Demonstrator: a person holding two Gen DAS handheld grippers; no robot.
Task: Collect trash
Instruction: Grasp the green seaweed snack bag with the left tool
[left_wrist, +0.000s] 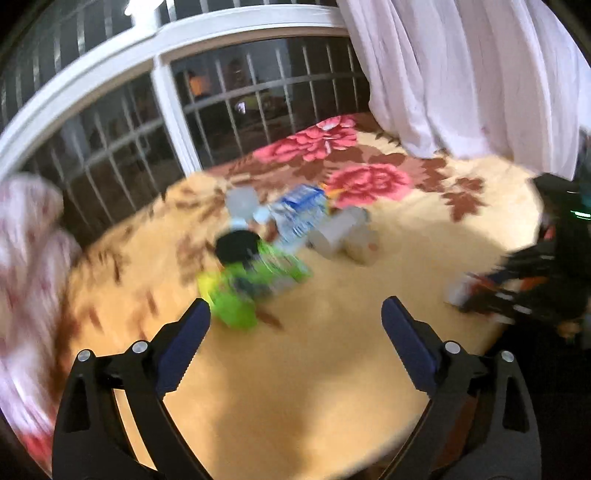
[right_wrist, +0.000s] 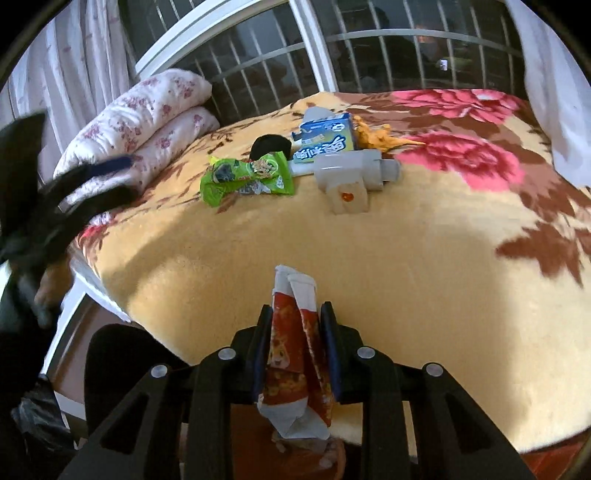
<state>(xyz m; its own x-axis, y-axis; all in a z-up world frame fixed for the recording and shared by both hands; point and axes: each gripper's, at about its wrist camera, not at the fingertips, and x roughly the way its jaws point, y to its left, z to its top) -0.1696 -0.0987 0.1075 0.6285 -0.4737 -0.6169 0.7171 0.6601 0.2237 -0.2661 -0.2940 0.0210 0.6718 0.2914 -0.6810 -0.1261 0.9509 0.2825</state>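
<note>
Left view motion-blurred; right sharp; fisheye edges warped, dark.

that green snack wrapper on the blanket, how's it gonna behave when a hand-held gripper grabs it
The green snack wrapper looks crumpled and twisted at the middle, so it is probably thin, floppy film that will crush flat between the pads. It seems empty, so likely very light. Its glossy surface may be a bit slippery; the soft blanket should stop it sliding.
</note>
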